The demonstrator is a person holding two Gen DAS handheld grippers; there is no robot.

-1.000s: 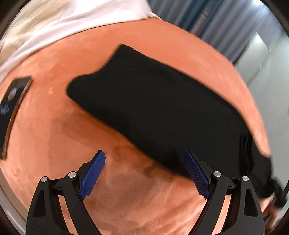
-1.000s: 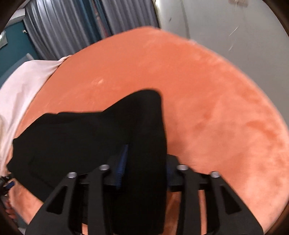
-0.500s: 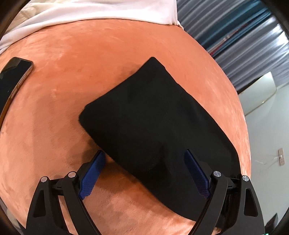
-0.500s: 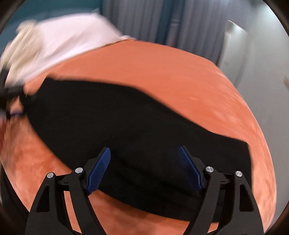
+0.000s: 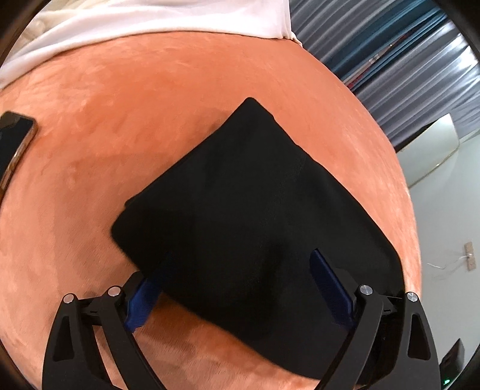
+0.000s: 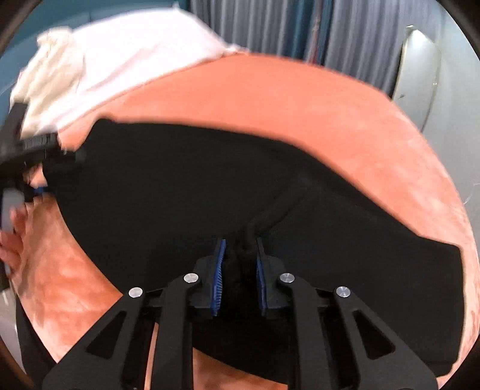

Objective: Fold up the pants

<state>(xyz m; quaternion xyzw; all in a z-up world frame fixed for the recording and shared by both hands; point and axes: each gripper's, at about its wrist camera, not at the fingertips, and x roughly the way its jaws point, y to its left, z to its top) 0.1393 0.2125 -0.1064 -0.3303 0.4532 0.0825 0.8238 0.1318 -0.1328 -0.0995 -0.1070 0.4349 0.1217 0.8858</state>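
now the black pants (image 5: 255, 216) lie folded on the orange bed (image 5: 150, 105), right gripper (image 6: 238, 270) pinched on a ridge of cloth, left gripper (image 5: 240, 288) spread wide over the edge; soft, limp stuff, best taken at a doubled edge.

- orange plush bedspread (image 5: 150, 126) covers pretty much everything
- white sheet (image 5: 168, 18) bunched along its far edge
- grey-blue pleated curtains (image 6: 270, 27) behind
- pale wall (image 5: 450, 225) with a small outlet plate (image 5: 469, 256)
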